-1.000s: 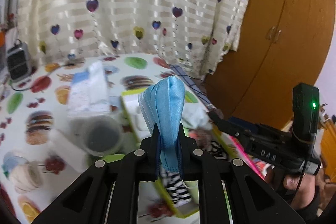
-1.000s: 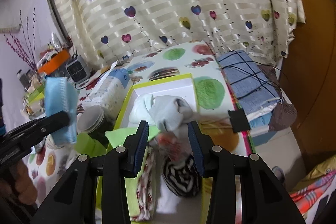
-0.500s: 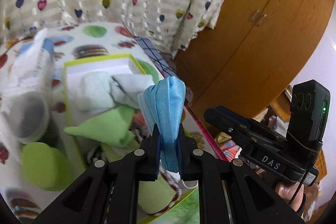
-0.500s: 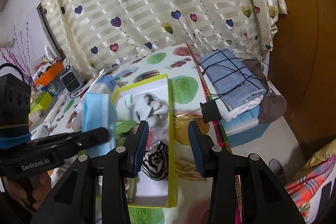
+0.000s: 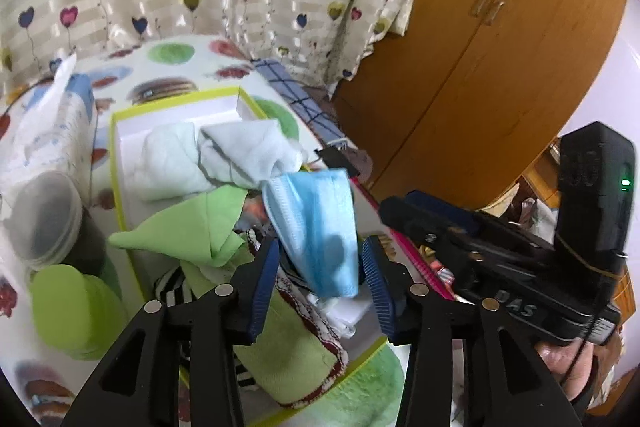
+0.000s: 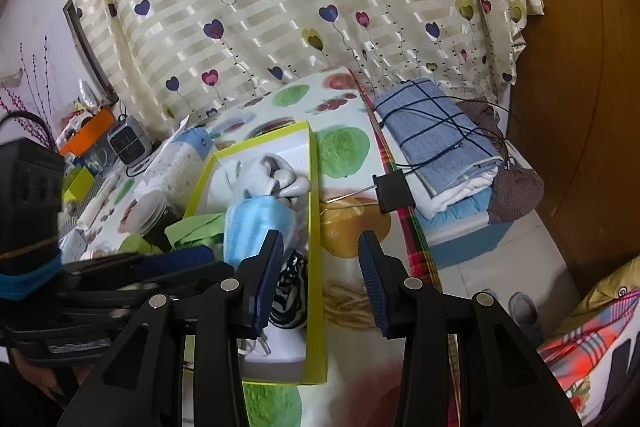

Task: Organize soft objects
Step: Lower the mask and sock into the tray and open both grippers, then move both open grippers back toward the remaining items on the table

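Note:
A blue face mask (image 5: 316, 223) hangs loose between the jaws of my left gripper (image 5: 322, 247), which are opening; the pads stand clear of it. The mask (image 6: 256, 223) sits over a yellow-rimmed white box (image 5: 120, 147) holding white cloths (image 5: 216, 155), a green cloth (image 5: 192, 223), a striped black-and-white sock (image 6: 290, 291) and a green towel with red trim (image 5: 288, 359). My right gripper (image 6: 320, 243) is open with nothing between its fingers, just right of the box's yellow wall (image 6: 314, 227). It shows from the side in the left wrist view, right gripper (image 5: 432, 223).
Left of the box stand a tissue pack (image 5: 52, 131), a grey-lidded jar (image 5: 44, 215) and a green lid (image 5: 76, 311). A black binder clip (image 6: 394, 189) and folded blue cloth (image 6: 436, 131) lie to the right. A wooden wardrobe (image 5: 500, 47) and a curtain stand behind.
My left gripper swung over the box and sank a little, then its jaws spread and let go of the mask, which now slumps toward the box. The right gripper shifted slightly.

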